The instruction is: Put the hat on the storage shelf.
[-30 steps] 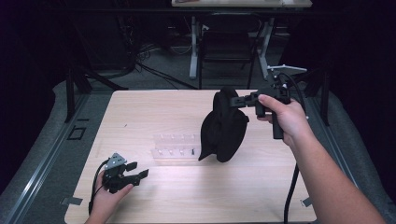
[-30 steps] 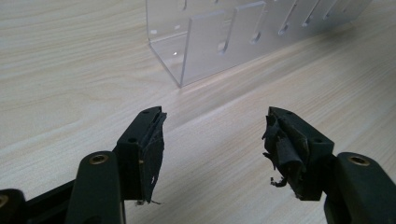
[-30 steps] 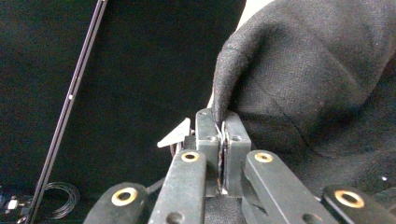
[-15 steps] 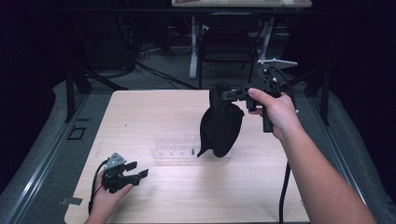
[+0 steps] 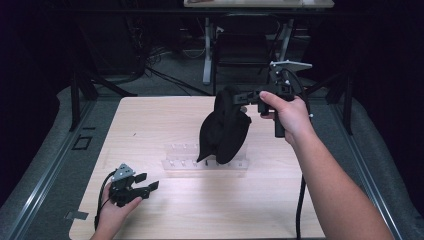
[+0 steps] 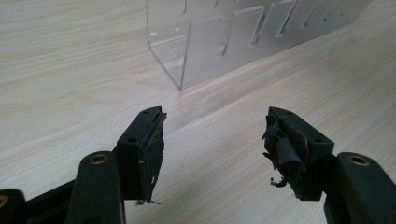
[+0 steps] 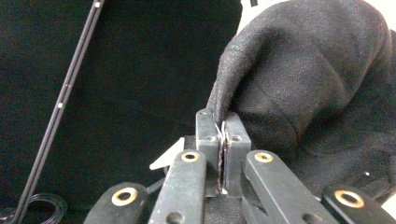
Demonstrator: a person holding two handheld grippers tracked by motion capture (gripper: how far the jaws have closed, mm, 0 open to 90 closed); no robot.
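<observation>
Twice found the right gripper [image 5: 239, 95], once from above and once along its own jaws. Saw it clenched hard on a top fold of the black cloth [image 5: 222, 132], with both black jaws squeezed flat together and only a thin edge of cloth pinched between them. Saw it held up in the air by the right hand [image 5: 287, 112], pointing sideways toward the left of the high view, with the grey plate [image 5: 290, 65] on top and the cable [image 5: 300, 200] hanging down beside the forearm. Found the cloth dangling from that pinch like a floppy bag, wide in the middle and narrow at the bottom. Saw its lowest tip hanging over the clear plastic rack [image 5: 175, 160]. Could not tell if tip and rack touched. Found the rack lying near the middle of the pale wooden table [image 5: 200, 210], long and low, with slots cut along its side. Then looked over at the left gripper [image 5: 147, 181], well apart from the cloth, near the table's front left corner. Saw it let go, jaws spread wide with nothing between them but bare wood, and worn, frayed black pads on the inner faces. Saw it cupped low in the left hand [image 5: 115, 212], pointing toward one end of the rack.
</observation>
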